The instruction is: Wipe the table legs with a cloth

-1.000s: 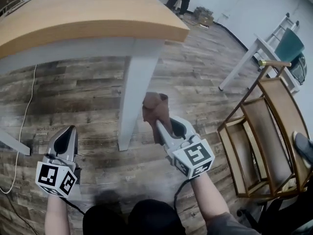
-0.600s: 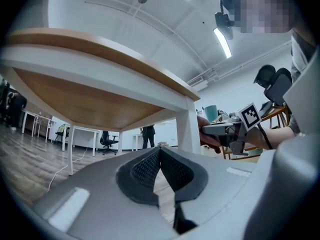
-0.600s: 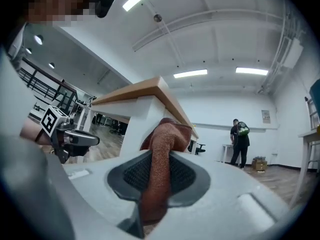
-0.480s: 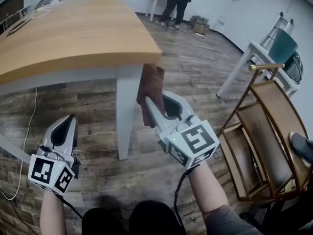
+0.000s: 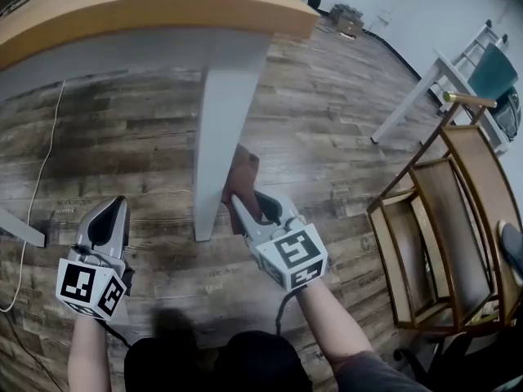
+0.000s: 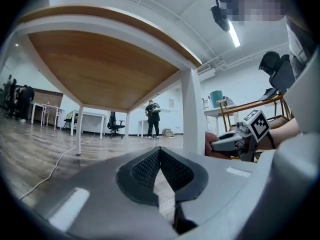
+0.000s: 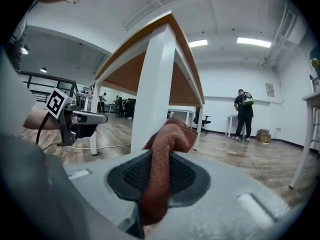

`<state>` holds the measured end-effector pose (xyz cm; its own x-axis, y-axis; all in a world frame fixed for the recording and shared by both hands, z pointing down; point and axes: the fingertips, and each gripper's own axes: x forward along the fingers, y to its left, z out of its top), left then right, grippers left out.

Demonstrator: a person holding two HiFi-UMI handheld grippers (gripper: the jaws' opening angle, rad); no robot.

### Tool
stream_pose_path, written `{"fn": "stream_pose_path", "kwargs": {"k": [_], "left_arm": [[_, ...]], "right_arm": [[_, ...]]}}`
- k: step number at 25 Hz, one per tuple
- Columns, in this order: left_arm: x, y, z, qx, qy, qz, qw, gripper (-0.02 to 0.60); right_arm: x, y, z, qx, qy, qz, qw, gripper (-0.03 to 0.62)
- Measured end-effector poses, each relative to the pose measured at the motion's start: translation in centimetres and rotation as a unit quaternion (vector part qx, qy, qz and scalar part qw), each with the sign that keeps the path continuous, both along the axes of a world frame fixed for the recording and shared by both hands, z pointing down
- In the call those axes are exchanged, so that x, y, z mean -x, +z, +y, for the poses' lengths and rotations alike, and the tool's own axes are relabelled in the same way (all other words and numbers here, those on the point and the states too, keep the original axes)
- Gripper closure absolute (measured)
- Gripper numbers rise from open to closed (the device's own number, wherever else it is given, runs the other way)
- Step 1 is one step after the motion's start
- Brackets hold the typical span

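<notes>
1. Starting with the table (image 5: 147, 6): its wooden top runs across the upper edge of the head view. I now look more steeply down at the floor than 0.5 s ago.
2. The wooden chair (image 5: 458, 219) stands well apart on my right, clear of my stroke.
3. The white table leg (image 5: 219, 129) runs from the corner of the top to the plank floor, between my 2 tools.
4. My right gripper (image 5: 248, 205) is clamped on the cloth. 0.5 s ago it sat high, just under the tabletop corner; now it is low on the leg, near the foot.
5. My left gripper (image 5: 109, 219) has its jaws closed on nothing. It waits left of the leg, apart from it, about where it was.
6. The cloth (image 5: 243, 174), reddish-brown and bunched, sticks out past the jaws and lies against the leg's right face, low down. I judge that 1 downward pass on this face is nearly done. The other faces and the other legs still need wiping.
</notes>
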<state>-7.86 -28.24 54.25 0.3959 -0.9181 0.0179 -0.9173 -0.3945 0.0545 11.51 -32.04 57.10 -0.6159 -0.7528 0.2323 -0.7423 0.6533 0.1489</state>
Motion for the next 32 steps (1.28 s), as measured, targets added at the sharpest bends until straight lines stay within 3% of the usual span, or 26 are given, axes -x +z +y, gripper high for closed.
{"fn": "stream_pose_path", "kwargs": {"k": [9,19,29,32], "left_arm": [[1.2,8.4,0.3,0.032,-0.022,0.015,0.9991,0.561],[-0.5,18.2,0.3,0.075,-0.003,0.031,0.9967,0.561],[-2.2,21.8,0.0,0.108,0.024,0.009,0.9939,0.561],[-2.4,22.0,-0.3,0.113,0.028,-0.003,0.9932,0.561]], "right_arm": [[-0.3,12.1,0.8,0.077,-0.003,0.034,0.996,0.526],[0.0,25.0,1.2,0.162,-0.001,0.073,0.984,0.526],[0.3,34.9,1.5,0.247,-0.01,0.13,0.96,0.526],[-0.4,35.8,1.1,0.252,0.015,0.132,0.959,0.526]]}}
